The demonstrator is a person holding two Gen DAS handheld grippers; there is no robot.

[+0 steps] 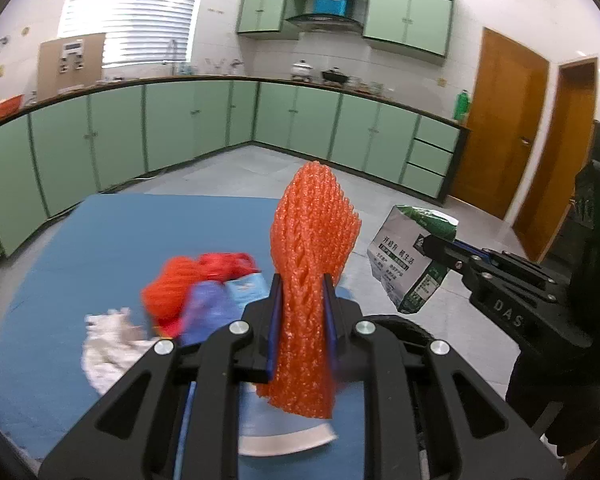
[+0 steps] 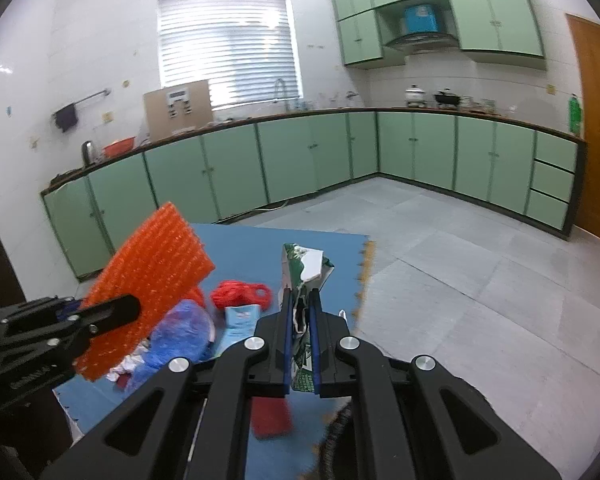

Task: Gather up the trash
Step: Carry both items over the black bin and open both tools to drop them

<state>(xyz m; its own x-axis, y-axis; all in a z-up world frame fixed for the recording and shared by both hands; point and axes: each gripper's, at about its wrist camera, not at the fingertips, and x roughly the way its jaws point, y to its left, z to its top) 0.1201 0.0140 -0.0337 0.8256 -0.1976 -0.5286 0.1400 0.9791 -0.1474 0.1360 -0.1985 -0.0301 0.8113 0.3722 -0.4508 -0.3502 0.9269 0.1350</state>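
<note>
Aloft, left gripper (image 1: 302,320) pinching foam net (image 1: 312,248) upright.

There are two orange foam nets (image 1: 314,264) (image 1: 168,292), one carton (image 1: 410,260), one tissue (image 1: 108,344), two grippers (image 1: 302,320) (image 2: 300,344).

1. A home kitchen: green base cabinets (image 2: 332,156) run in an L along two walls under a dark counter (image 2: 420,109).
2. At 12 o'clock, wall cabinets (image 1: 348,4) flank a range hood (image 1: 324,20).
3. Pots (image 2: 446,98) and a faucet (image 2: 279,88) sit on the counter; a blinded window (image 2: 228,48) above.
4. Wooden doors (image 1: 500,120) stand at 3 o'clock.
</note>
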